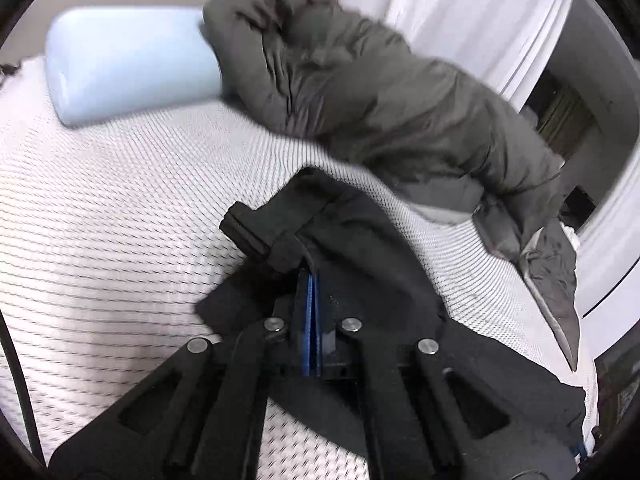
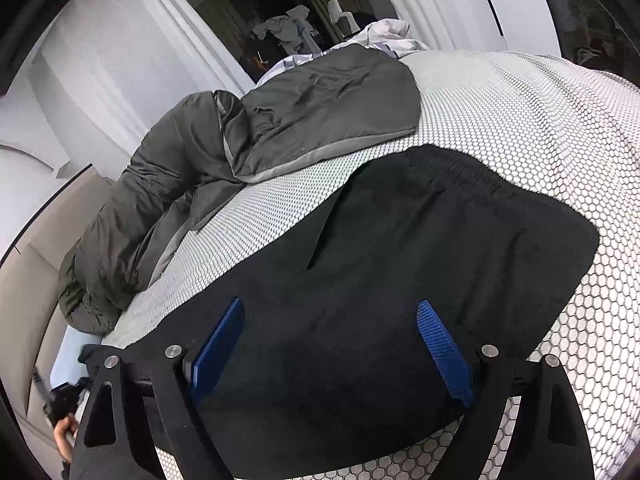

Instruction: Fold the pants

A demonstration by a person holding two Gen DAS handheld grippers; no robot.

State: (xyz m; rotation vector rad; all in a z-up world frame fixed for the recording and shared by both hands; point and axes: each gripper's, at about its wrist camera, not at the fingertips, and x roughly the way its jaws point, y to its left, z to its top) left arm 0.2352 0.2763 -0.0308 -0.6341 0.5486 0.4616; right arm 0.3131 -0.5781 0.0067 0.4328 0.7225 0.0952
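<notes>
My left claw (image 1: 311, 280) is clamped tight: the blue pads (image 1: 310, 320) meet with a fold of the black pants (image 1: 360, 240) pinched between them. That fabric bunches up around the fingers and spills toward 5 o'clock over the bed (image 1: 100, 220), whose cover has a white honeycomb weave. At 10 o'clock in this view lies a pale blue pillow (image 1: 128, 60), and a rumpled dark grey quilt (image 1: 360, 92) runs from 12 down to 4 o'clock, its end touching the pillow.

My right claw (image 2: 332, 344) stands wide, its two blue pads (image 2: 220, 344) well apart above the pants (image 2: 440, 248); I cannot tell whether the tips touch the cloth. The pants lie spread flat across the middle of the bed (image 2: 540, 120). The quilt (image 2: 312, 112) sits from 9 to 12 o'clock, just beside the pants' far edge. A hand (image 2: 64, 436) shows at 8 o'clock.
</notes>
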